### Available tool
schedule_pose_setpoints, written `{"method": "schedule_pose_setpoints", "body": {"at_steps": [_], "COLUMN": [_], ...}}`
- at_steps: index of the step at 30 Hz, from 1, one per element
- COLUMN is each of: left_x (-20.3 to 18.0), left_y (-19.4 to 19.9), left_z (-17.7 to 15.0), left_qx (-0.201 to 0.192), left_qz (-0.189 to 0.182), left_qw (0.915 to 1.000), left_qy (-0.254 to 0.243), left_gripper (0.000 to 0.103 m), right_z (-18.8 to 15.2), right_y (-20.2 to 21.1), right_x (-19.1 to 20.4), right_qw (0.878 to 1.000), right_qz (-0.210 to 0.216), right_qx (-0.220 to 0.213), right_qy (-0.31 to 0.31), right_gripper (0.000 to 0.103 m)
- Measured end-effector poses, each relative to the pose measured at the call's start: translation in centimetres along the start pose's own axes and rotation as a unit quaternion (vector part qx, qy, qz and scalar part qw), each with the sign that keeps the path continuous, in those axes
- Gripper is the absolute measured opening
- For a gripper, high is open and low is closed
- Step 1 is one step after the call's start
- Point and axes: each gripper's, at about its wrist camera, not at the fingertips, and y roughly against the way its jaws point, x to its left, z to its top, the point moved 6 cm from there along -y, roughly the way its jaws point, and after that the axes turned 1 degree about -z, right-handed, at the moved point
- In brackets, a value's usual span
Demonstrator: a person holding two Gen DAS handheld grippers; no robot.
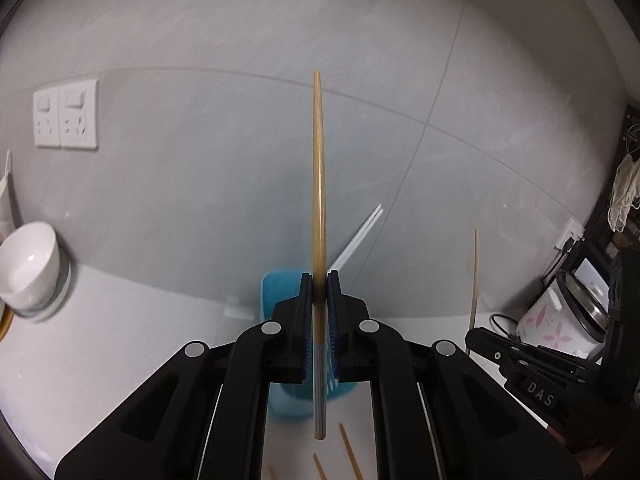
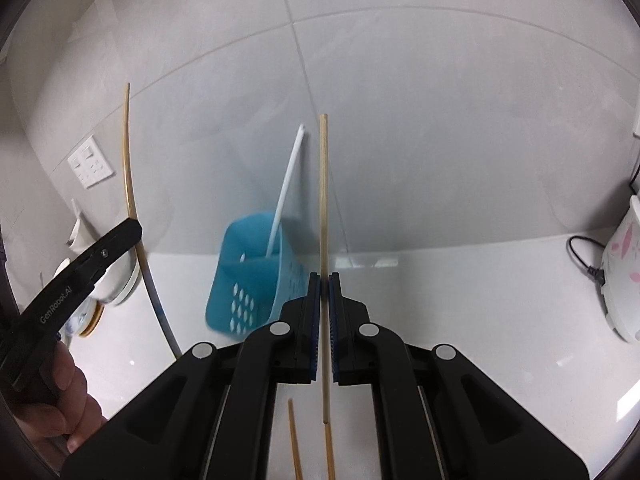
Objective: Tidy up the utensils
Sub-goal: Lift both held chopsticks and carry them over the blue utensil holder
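My left gripper (image 1: 319,280) is shut on a thick wooden chopstick (image 1: 318,184) with a silver end, held upright above the counter. My right gripper (image 2: 324,280) is shut on a thin wooden chopstick (image 2: 323,208), also upright. A blue perforated utensil holder (image 2: 250,276) stands against the wall beyond both grippers, with white chopsticks (image 2: 286,184) leaning in it; it also shows behind the left gripper (image 1: 280,292). The left gripper and its chopstick (image 2: 127,152) show at the left of the right wrist view; the right gripper (image 1: 476,334) and its chopstick (image 1: 475,276) show at the right of the left wrist view.
Loose wooden chopsticks (image 2: 295,440) lie on the white counter (image 2: 460,288) under the grippers. A white bowl (image 1: 30,266) sits at the left on stacked dishes. A white rice cooker (image 1: 560,316) with a black cord stands at the right. Wall sockets (image 1: 66,118) are on the tiled wall.
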Motion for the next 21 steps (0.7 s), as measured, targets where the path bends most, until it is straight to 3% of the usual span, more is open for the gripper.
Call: {"method": "schedule_pose_setpoints", "body": {"at_steps": [9, 21], "left_x": [-1.3, -0.8], "left_y": [-4.3, -9.0], "left_z": [0.5, -2.9], "left_qx": [-0.028, 0.008], "left_qz": [-0.005, -0.001], "left_qw": [0.9991, 0.9989], "left_qy": [-0.032, -0.046], "left_gripper": [0.007, 0.007], "right_z": [1.9, 1.3], "right_y": [-1.5, -3.9], "right_x": [-0.1, -0.5], "right_qw": [1.0, 1.0], "right_qz": [-0.004, -0.007], "right_qx": [-0.019, 0.001], "right_qy": [0.0, 0.003], "right_gripper": [0.003, 0.003]}}
